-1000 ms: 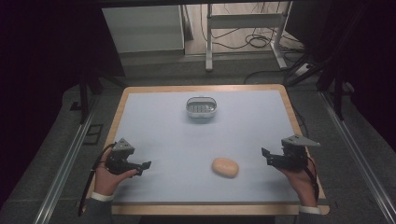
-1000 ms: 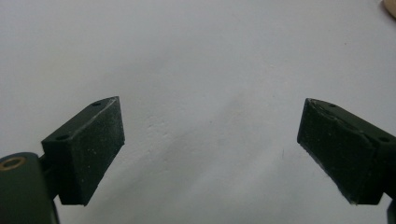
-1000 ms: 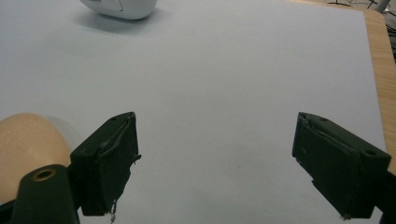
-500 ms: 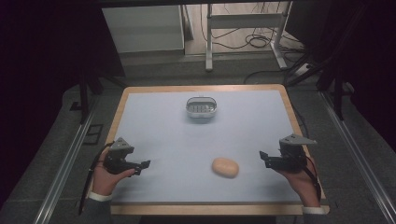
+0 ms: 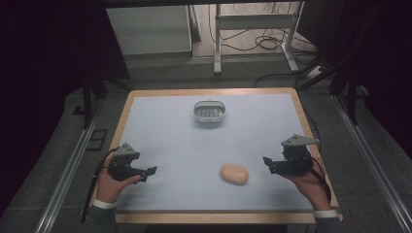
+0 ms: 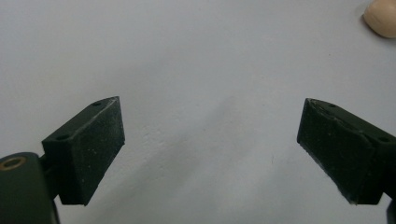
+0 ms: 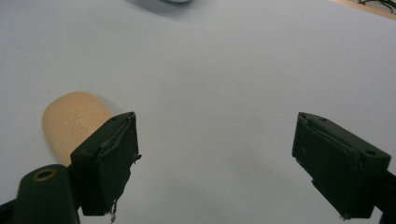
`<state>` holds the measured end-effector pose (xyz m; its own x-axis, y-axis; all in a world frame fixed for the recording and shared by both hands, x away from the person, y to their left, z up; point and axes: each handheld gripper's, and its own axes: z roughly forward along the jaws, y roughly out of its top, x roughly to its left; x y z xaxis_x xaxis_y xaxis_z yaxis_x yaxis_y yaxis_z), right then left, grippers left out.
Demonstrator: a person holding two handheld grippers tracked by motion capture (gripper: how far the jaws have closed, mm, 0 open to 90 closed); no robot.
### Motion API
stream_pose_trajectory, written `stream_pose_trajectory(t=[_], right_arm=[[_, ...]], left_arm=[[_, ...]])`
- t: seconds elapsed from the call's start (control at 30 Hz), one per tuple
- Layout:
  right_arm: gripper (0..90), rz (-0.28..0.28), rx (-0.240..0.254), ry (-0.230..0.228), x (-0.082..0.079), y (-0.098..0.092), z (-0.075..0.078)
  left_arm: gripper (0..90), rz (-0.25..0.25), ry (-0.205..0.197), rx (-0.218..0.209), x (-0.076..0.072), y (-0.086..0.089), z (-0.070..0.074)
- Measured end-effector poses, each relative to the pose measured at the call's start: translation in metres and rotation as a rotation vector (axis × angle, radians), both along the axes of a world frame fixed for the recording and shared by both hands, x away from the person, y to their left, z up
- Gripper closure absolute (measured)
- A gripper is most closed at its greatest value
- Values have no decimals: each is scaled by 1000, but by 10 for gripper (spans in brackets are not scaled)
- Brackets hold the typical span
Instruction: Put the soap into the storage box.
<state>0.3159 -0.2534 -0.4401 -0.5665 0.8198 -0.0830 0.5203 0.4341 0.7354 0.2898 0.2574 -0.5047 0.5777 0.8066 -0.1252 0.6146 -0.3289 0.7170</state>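
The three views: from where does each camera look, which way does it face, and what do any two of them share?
High view: sits above the person's side, looks forward and down on the table; both hands, left claw and right claw enter from the bottom.
Left gripper view: rides the left claw, faces along its open jaws over the tabletop.
Right gripper view: rides the right claw, jaws open, facing across the table.
Shared: all three show the potato; the metal basket sits at the far side.

Dim room — grey floor [image 5: 58, 160], perhaps cables [image 5: 265, 41] beyond.
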Motion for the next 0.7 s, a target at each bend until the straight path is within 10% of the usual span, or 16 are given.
stream_pose_trajectory(t=[0.7], right_arm=[[189,133,-56,50,10,31,0]], left_arm=[[79,-8,3,14,1,-4,-2]])
